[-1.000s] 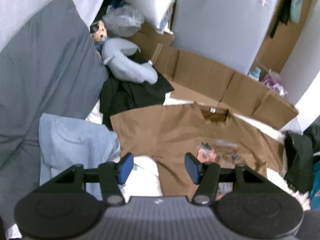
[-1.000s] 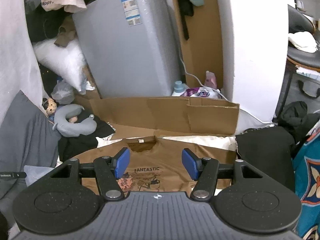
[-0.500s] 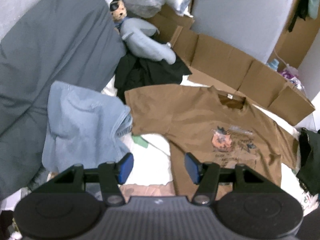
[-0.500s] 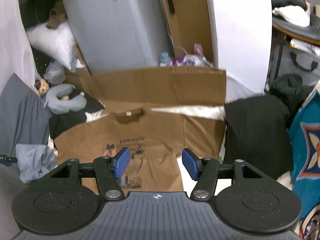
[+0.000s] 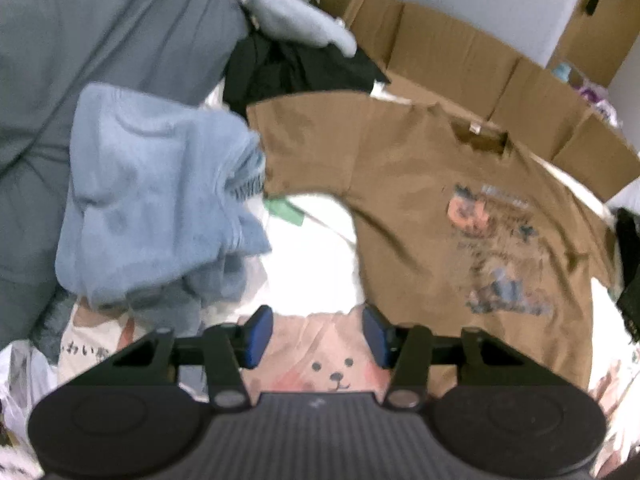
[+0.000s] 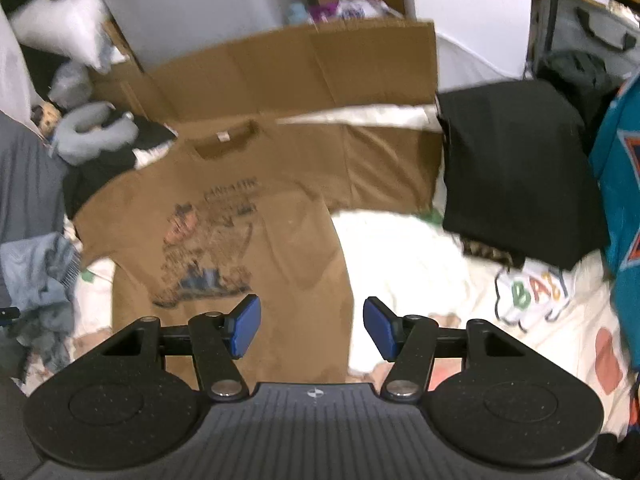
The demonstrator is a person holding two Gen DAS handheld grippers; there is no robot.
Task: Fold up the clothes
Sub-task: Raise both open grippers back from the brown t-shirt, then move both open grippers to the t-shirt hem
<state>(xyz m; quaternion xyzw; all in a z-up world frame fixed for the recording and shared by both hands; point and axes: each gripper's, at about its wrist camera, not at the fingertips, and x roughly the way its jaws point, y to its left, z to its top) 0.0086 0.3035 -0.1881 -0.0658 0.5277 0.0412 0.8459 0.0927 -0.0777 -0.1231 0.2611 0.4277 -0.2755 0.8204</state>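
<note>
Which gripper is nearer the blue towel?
Left. The left gripper hovers just right of the blue towel; the right gripper sits over the brown shirt, the towel far off left.

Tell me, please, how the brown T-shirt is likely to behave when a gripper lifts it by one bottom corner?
The brown T-shirt lies flat with soft creases, so it is probably limp and would drape and sag from the pinch. It looks thin, likely light. Spread on the white bedding, it may drag that along. Both the left gripper and the right gripper are open, holding nothing.
</note>
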